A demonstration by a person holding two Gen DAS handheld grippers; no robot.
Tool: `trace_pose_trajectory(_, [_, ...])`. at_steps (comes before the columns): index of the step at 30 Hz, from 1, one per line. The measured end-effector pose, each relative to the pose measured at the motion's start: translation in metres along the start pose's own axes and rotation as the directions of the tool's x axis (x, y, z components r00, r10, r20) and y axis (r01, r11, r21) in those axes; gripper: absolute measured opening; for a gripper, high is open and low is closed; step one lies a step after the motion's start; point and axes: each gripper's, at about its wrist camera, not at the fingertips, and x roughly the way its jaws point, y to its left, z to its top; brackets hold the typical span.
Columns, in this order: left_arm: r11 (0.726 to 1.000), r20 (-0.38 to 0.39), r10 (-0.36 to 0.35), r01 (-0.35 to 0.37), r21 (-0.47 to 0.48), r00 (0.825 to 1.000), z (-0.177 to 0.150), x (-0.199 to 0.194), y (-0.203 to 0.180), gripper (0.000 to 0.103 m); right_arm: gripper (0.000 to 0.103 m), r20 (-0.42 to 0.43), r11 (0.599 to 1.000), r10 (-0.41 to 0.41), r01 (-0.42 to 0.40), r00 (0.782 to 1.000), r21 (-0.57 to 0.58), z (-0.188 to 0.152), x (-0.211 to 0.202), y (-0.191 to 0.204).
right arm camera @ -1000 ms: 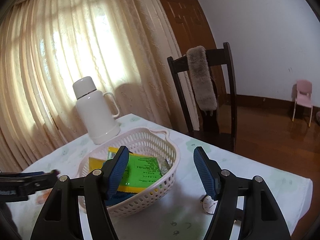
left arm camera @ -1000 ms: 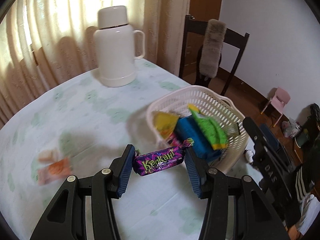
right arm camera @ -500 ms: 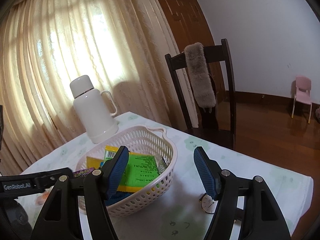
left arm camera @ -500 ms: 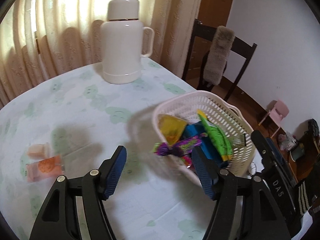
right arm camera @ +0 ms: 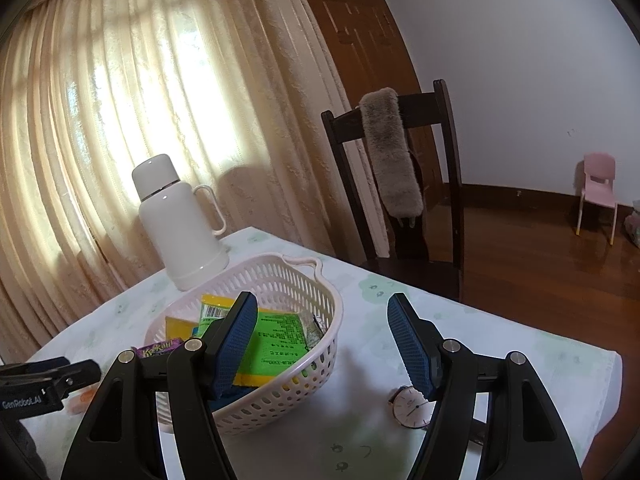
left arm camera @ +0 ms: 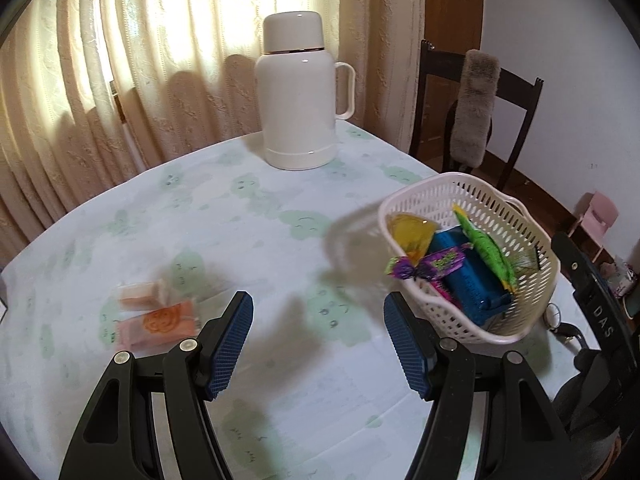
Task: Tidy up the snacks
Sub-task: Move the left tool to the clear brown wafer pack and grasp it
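On the pale-clothed table (left arm camera: pixel 248 240), the left gripper (left arm camera: pixel 318 340) gapes empty, its jaws having just been opening, purple candy (left arm camera: pixel 434 264) in the basket (left arm camera: pixel 460 324) right of them; next, swing left squarely over the orange packets (left arm camera: pixel 156 316) before closing.

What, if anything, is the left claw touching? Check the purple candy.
Apart. The left wrist view shows the left claw open over bare tablecloth, the purple candy lying in the basket.

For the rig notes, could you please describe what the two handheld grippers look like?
Both the left gripper and the right gripper have glossy black angular plastic arms with silver rivets and two blue ribbed finger pads. White lettering marks their sides: "GenRobot.AI" on the left one, "DAS" on the right.
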Motion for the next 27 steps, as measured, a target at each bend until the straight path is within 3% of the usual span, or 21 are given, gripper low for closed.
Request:
trace_pose_trajectory(16, [0.998,-0.022,0.049,-0.05,-0.04,0.999,-0.013,-0.006,0.035,0.066,0.069,0.036,0.999,-0.033,0.035,0.999,-0.031,0.0,-0.007,0.007])
trace_pose_trajectory(23, [0.988,-0.046,0.053,-0.059,-0.142,0.998,-0.018,-0.01,0.083,0.066,0.069,0.05,0.998,-0.038,0.041,0.998,-0.043,0.0,-0.011,0.01])
trace_pose_trajectory(27, [0.969,-0.056,0.049,-0.061,-0.239,0.997,-0.018,-0.014,0.12,0.065,0.069,0.054,0.998,-0.041,0.044,0.998,-0.05,0.0,-0.012,0.011])
